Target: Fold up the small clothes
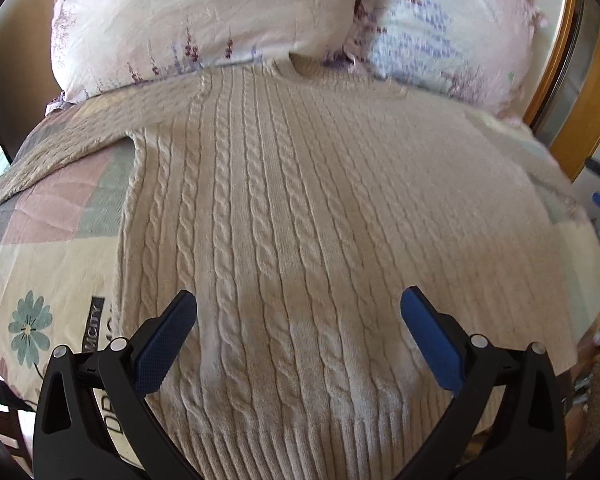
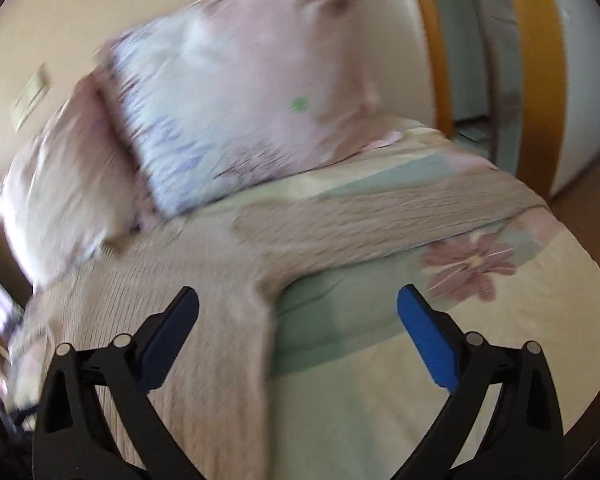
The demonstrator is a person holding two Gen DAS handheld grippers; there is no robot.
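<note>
Black grippers (image 1: 299, 312), blue pads (image 1: 428, 336)

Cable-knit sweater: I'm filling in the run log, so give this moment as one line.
cable-knit sweater flat on bedspread, unfolded | sleeve out sideways | left tool open, above hem | right tool open, empty

Two floral pillows (image 1: 204, 20) (pinkish) lean at a patchwork quilt's (image 1: 40, 264) head.

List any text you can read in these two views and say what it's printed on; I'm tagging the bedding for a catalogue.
"MCITY" on a dark label printed on the bed cover, left of the sweater; its start is cut off at the label's edge.
"DR" in large dark letters lower on the same cover; the rest is hidden by the left gripper and the sweater.
Right wrist view: too blurred, no text readable.
</note>
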